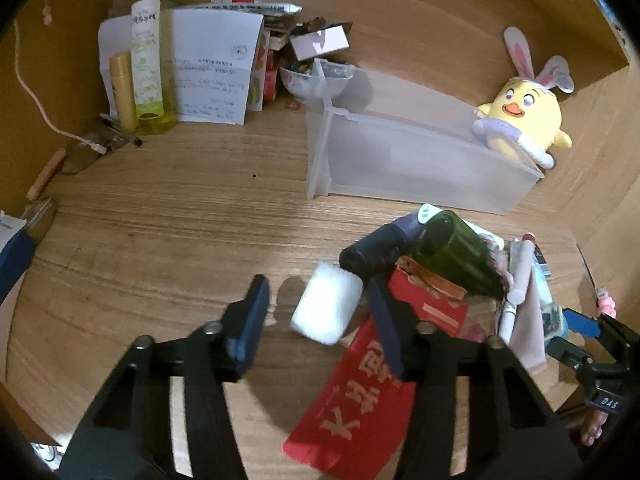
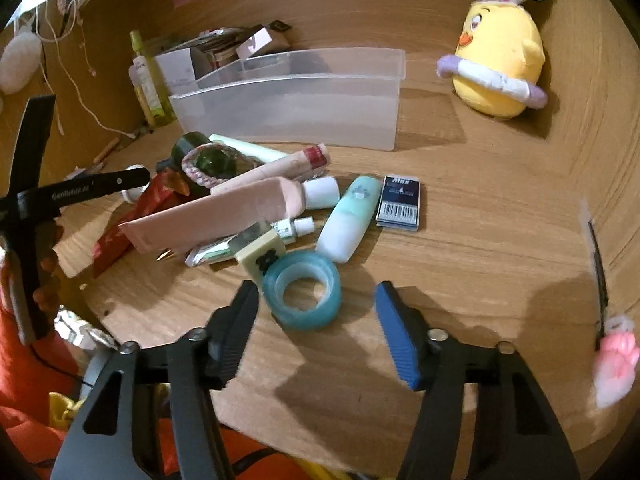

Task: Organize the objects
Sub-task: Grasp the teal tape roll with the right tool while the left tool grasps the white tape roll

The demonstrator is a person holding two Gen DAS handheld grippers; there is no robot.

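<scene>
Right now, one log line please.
left gripper: open around white cylinder | right gripper: open by tape roll | bin: empty

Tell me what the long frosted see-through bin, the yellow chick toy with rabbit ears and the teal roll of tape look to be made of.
Long frosted see-through bin: thin translucent plastic, matte; the desk shows faintly through its walls.
Yellow chick toy with rabbit ears: soft plush fabric, fuzzy, probably stuffed.
Teal roll of tape: glossy clear-tinted plastic film, layers visible at its edge; core material unclear.
</scene>
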